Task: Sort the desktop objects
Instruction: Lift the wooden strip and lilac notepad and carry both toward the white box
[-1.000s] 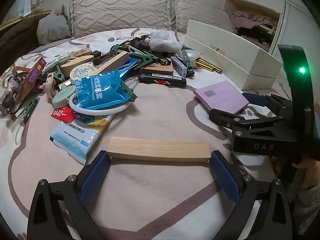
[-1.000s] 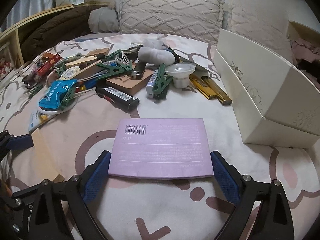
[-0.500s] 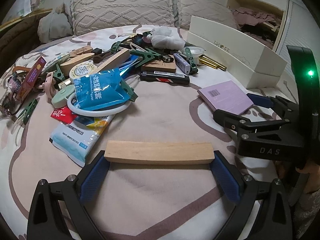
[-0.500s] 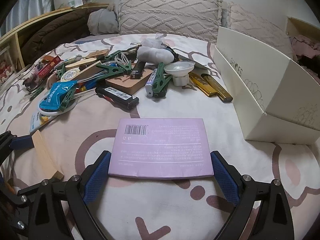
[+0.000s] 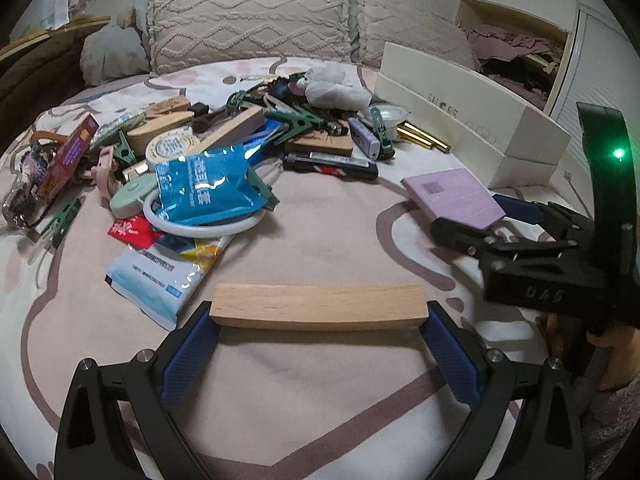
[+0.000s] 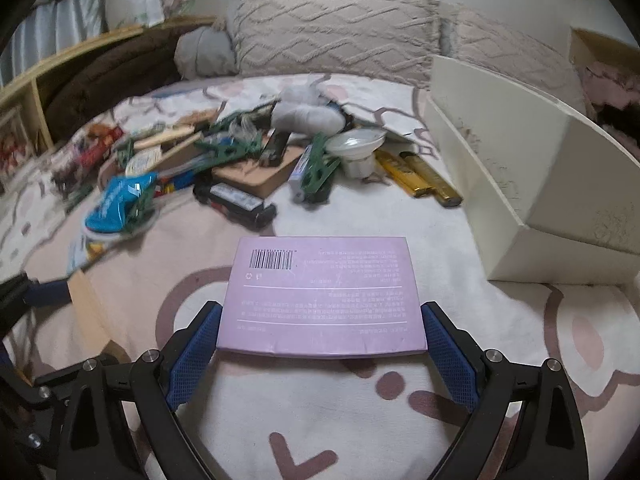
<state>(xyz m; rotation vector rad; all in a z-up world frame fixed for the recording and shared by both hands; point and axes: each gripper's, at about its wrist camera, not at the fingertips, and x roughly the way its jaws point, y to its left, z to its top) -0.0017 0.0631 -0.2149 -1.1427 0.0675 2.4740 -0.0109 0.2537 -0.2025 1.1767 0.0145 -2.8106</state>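
My left gripper is shut on a long wooden block, clamped end to end between the blue pads and held above the patterned bedspread. In the right wrist view my right gripper is shut on a flat lilac box with a barcode, gripped by its near edge. The same lilac box and the right gripper's black body show at the right of the left wrist view. The wooden block appears at the left edge of the right wrist view.
A heap of clutter lies ahead: blue pouch, white ring, green clips, black lighter, gold lighters, a white dish. An open cream shoebox stands at the right. Pillows line the back.
Both grippers have risen and tilted a little with their loads; the scene sits lower in view. The right wrist view is motion-blurred. Grips are unchanged.
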